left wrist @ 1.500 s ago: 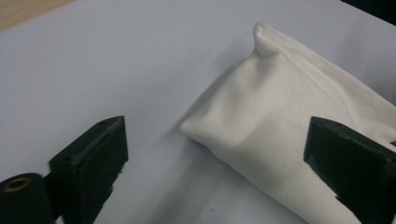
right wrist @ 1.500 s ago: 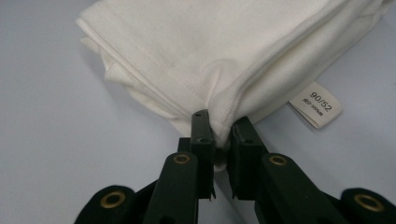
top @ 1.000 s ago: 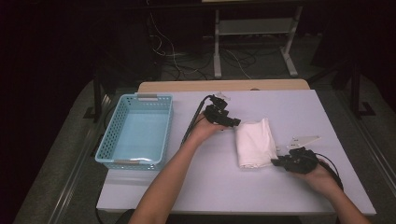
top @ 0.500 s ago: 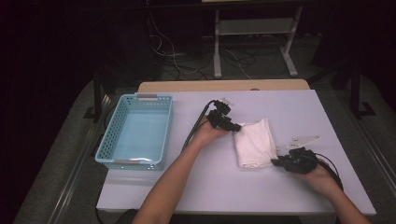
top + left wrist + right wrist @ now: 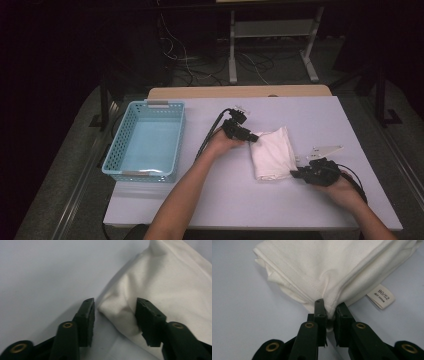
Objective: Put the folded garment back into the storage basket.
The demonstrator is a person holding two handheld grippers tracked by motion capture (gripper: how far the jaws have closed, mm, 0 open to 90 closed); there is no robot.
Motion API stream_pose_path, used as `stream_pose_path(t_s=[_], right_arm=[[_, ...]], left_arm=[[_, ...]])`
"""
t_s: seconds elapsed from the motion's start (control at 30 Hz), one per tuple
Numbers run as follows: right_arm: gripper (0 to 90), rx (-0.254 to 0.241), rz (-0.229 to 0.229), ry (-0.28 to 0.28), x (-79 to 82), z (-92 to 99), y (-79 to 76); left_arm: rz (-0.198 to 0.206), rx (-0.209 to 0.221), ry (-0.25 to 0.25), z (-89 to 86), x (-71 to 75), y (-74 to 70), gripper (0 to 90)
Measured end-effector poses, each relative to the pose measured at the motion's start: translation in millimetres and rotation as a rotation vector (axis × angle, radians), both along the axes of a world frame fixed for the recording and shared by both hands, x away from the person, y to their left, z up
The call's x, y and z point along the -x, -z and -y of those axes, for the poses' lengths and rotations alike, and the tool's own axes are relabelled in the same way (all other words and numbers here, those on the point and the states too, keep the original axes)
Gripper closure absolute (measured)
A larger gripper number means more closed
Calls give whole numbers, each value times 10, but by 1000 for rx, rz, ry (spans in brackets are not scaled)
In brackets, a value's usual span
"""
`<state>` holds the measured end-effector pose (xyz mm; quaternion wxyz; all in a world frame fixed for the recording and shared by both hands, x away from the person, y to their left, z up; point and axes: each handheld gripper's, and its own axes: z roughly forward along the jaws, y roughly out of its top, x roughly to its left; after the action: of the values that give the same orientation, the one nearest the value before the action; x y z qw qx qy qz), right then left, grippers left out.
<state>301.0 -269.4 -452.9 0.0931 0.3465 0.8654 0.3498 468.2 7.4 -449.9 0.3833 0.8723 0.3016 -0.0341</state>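
Note:
A folded white cloth (image 5: 272,152) lies on the pale table (image 5: 300,115), right of centre. My left gripper (image 5: 252,137) is at the cloth's far left corner. In the left gripper view that corner (image 5: 117,307) sits between the jaws of the left gripper (image 5: 115,311), which have just been closing. One pad (image 5: 147,317) touches the fabric, and a gap remains at the other. My right gripper (image 5: 295,173) is at the cloth's near right edge. In the right gripper view, the right gripper (image 5: 329,306) is shut on a pinch of the cloth (image 5: 332,262).
A light blue plastic basket (image 5: 165,104) stands empty at the table's left. A small white size label (image 5: 384,296) lies against the cloth's edge. Cables trail from both grippers. Beyond the table's far edge are a dark floor, cables and a metal stand.
My left gripper has edged toward the cloth's far left corner. The right hand and its gripper have kept still on the cloth's edge.

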Motion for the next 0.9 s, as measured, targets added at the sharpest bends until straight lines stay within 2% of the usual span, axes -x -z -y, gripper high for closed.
stream_pose_path(t_s=[0.13, 0.2, 0.3, 0.6, 0.9], right_arm=[[806, 3, 4, -1, 1, -3, 0], [806, 5, 6, -1, 2, -5, -1], [806, 3, 4, -1, 1, -3, 0], [813, 21, 17, -4, 8, -23, -17], [815, -46, 18, -7, 2, 9, -101]], left_arm=[[-24, 13, 22, 14, 6, 4, 598], [-31, 19, 40, 27, 19, 5, 663], [-13, 5, 49, 54, 42, -15, 720], [16, -14, 33, 92, 96, -72, 793], [32, 48, 28, 58, 131, -239, 808]])
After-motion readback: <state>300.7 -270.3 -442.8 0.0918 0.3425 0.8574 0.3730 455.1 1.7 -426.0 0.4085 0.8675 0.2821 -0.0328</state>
